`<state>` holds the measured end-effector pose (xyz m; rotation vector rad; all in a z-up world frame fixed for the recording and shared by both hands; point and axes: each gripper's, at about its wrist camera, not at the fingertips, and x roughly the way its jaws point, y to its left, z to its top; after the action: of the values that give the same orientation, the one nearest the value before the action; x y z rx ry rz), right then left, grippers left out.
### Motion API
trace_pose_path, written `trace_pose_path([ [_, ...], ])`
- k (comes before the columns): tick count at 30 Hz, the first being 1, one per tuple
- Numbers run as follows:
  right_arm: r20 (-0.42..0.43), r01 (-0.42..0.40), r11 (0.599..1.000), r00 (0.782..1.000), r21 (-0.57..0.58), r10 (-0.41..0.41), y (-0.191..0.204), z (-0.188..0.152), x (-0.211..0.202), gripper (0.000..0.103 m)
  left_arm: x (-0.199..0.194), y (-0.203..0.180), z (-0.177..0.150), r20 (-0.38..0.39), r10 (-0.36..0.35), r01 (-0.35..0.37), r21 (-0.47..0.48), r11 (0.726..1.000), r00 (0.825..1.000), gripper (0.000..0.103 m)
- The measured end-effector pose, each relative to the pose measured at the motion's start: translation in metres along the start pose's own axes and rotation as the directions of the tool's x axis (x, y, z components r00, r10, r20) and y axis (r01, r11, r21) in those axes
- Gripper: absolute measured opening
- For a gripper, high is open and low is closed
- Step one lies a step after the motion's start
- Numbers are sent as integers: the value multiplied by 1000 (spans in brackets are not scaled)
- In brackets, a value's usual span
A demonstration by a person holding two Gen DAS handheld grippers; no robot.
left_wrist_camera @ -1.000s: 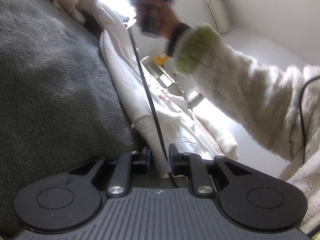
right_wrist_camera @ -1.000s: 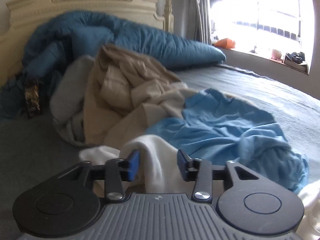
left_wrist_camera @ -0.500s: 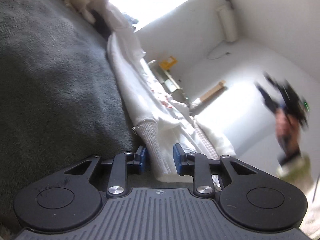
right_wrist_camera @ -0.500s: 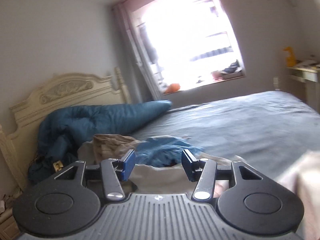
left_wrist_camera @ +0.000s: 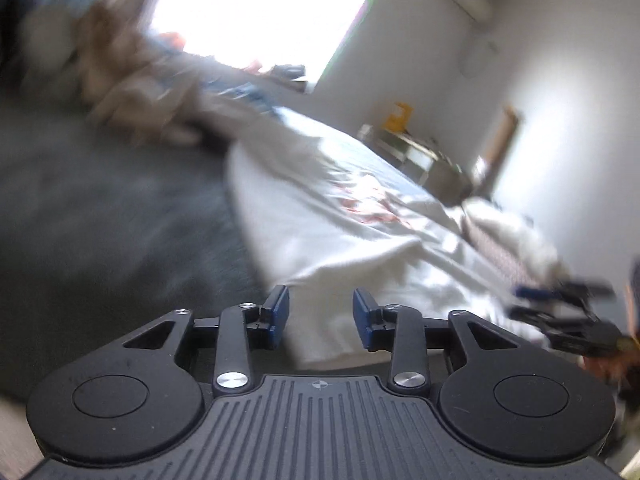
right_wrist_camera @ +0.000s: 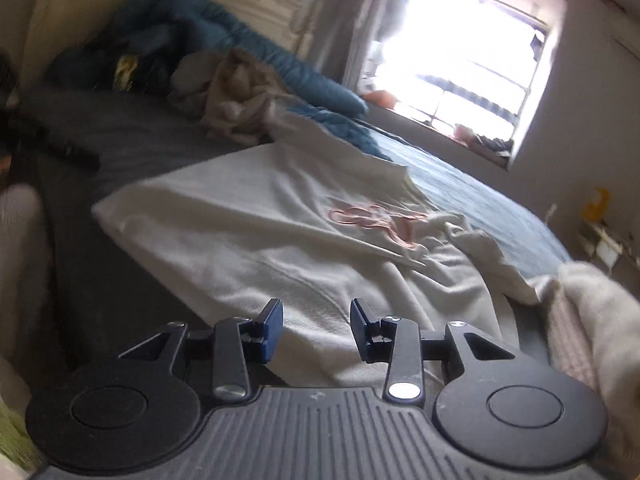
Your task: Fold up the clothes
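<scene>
White sweatshirt point(right_wrist_camera: 280, 236) is what we find spread over the dark grey bed cover point(right_wrist_camera: 120, 144), lying mostly flat, with its long axis running from the near edge by our tools away toward the heap of clothes at the head of the bed. We see a straight folded edge along its left side and a pink scribble-like print point(right_wrist_camera: 376, 220) on the upper face, past the middle. The cloth is off-white and softly wrinkled, and its right side is rumpled into loose folds beside a fluffy cream sleeve point(right_wrist_camera: 592, 300). Beyond its far end sit a beige garment point(right_wrist_camera: 240, 100), a crumpled light blue garment point(right_wrist_camera: 336, 124) and a dark blue duvet point(right_wrist_camera: 224, 40) against the cream headboard point(right_wrist_camera: 72, 12); a bright window point(right_wrist_camera: 460, 60) lights the room. Our right gripper point(right_wrist_camera: 316, 330) hangs above the near part of the sweatshirt with its blue pads apart and nothing between them. Our left gripper point(left_wrist_camera: 321, 322) is likewise spread wide and empty over the near hem; that view is blurred, yet the sweatshirt point(left_wrist_camera: 340, 216) shows there as a pale sheet running away toward the window, and the right gripper point(left_wrist_camera: 560, 312) appears as a dark smear at the right edge
</scene>
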<state>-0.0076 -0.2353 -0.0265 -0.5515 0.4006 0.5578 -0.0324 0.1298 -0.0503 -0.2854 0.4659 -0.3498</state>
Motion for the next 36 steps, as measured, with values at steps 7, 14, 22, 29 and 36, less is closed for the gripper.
trace_pose_path([
  [7,-26,9,930,999,-367,-20,37,-23,25,39,69,-81,-29,-126,28,25,400,916,992,37],
  [14,-15,45,925,998,-377,-54,33,-25,29,6,97,-104,-44,-155,49,47,564,824,987,37],
  [22,33,70,934,997,-352,-63,22,-24,5,1,95,-110,-35,-125,27,41,515,856,992,7],
  [29,-6,40,923,999,-382,-46,14,-31,-17,1,88,-123,-46,-175,-22,122,587,801,984,2],
  [36,-76,-23,926,997,-376,-7,28,-46,-6,1,88,-117,-58,-233,-16,154,586,796,972,2],
])
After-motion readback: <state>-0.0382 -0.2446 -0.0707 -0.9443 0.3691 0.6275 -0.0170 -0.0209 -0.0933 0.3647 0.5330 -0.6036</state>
